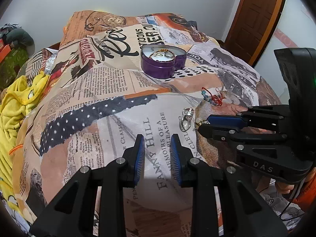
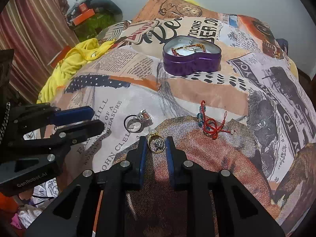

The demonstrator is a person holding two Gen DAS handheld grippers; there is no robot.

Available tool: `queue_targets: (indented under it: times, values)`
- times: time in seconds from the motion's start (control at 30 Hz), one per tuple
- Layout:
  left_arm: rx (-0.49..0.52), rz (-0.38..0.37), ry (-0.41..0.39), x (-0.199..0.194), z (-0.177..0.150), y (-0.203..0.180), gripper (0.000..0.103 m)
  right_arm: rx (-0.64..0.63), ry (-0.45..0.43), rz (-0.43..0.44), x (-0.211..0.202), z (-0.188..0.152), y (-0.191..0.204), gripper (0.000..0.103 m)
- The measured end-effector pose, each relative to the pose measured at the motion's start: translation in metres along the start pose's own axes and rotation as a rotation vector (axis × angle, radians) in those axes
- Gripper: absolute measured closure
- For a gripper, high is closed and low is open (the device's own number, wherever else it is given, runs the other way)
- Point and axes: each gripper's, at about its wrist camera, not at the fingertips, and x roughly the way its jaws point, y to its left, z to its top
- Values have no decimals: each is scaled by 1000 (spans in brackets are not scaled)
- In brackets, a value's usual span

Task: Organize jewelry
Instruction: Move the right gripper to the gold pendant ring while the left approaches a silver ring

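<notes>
A gold ring (image 2: 156,145) lies on the newspaper-print blanket (image 2: 197,90), and my right gripper (image 2: 156,139) is shut on it, a blue pad against each side. In the left wrist view that gripper (image 1: 204,122) comes in from the right with the gold ring (image 1: 200,122) at its tips. A silver ring with a clear stone (image 2: 136,123) (image 1: 186,118) lies just left of it. A red cord bracelet with blue beads (image 2: 210,125) (image 1: 216,98) lies to the right. A purple heart-shaped tin (image 2: 189,65) (image 1: 158,69) further back holds several pieces. My left gripper (image 1: 157,138) (image 2: 97,118) is open over bare blanket.
A crumpled yellow cloth (image 1: 15,102) (image 2: 79,59) lies at the blanket's left edge. Orange boxes (image 2: 83,13) and a striped curtain (image 2: 29,29) are beyond it. A brown wooden door (image 1: 256,19) stands at the far right. The blanket bulges into a mound under the jewelry.
</notes>
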Motion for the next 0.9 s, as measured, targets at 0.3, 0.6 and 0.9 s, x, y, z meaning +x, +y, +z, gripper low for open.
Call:
queue_targets:
  times: [0.3, 0.6, 0.9]
  values:
    - [20, -19, -11, -1, 5, -8, 76, -18, -27, -18, -10, 0, 3, 86]
    - [34, -49, -15, 5, 12, -17, 76, 12, -88, -47, -33, 6, -12, 86]
    - [76, -33, -22, 17, 18, -28, 77, 39, -97, -64, -36, 6, -25, 86]
